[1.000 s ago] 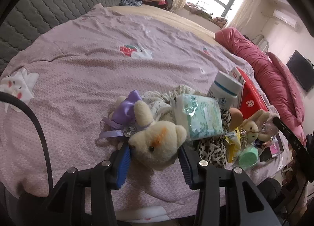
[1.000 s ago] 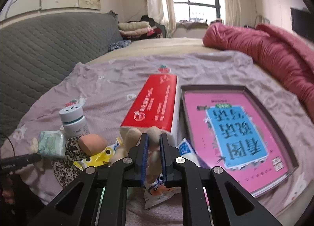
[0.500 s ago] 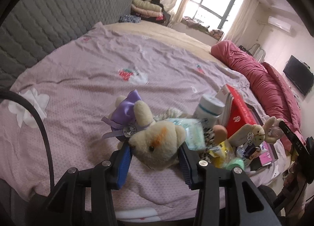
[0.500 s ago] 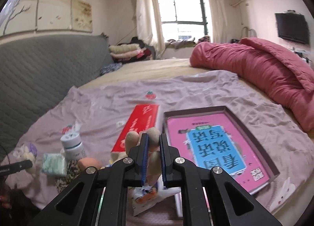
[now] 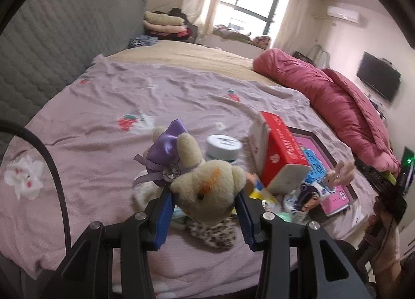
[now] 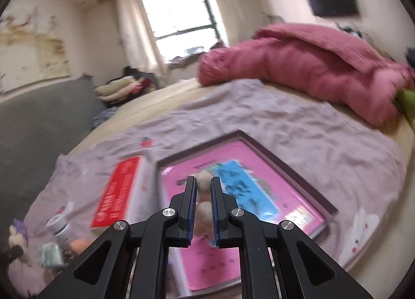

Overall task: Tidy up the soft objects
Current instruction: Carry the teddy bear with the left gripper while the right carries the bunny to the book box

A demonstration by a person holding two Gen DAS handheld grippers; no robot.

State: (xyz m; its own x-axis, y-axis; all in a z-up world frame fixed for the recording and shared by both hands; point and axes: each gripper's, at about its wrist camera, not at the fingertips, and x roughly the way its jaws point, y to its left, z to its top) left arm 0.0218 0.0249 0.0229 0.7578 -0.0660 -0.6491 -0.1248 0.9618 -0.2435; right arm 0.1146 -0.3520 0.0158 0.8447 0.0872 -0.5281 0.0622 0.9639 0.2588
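Observation:
My left gripper (image 5: 205,194) is shut on the head of a cream teddy bear (image 5: 207,190) with a purple satin bow (image 5: 167,152), held up above the lilac bedspread (image 5: 109,107). In the right wrist view my right gripper (image 6: 203,187) is shut on a small beige plush rabbit (image 6: 203,182), lifted over the pink book (image 6: 233,195). That rabbit (image 5: 339,172) also shows at the right of the left wrist view, in the air. Under the bear lie a leopard-print cloth (image 5: 212,231) and a tissue pack.
A red box (image 5: 281,151), a white jar (image 5: 224,147) and small packets lie in a heap on the bed. A rolled pink duvet (image 5: 334,107) lines the right side. The grey padded headboard (image 5: 52,47) is at left. Folded clothes sit by the window.
Both grippers have risen from the heap with their toys. The bear came up off the pile. The right gripper rolled and swung right, over the pink book.

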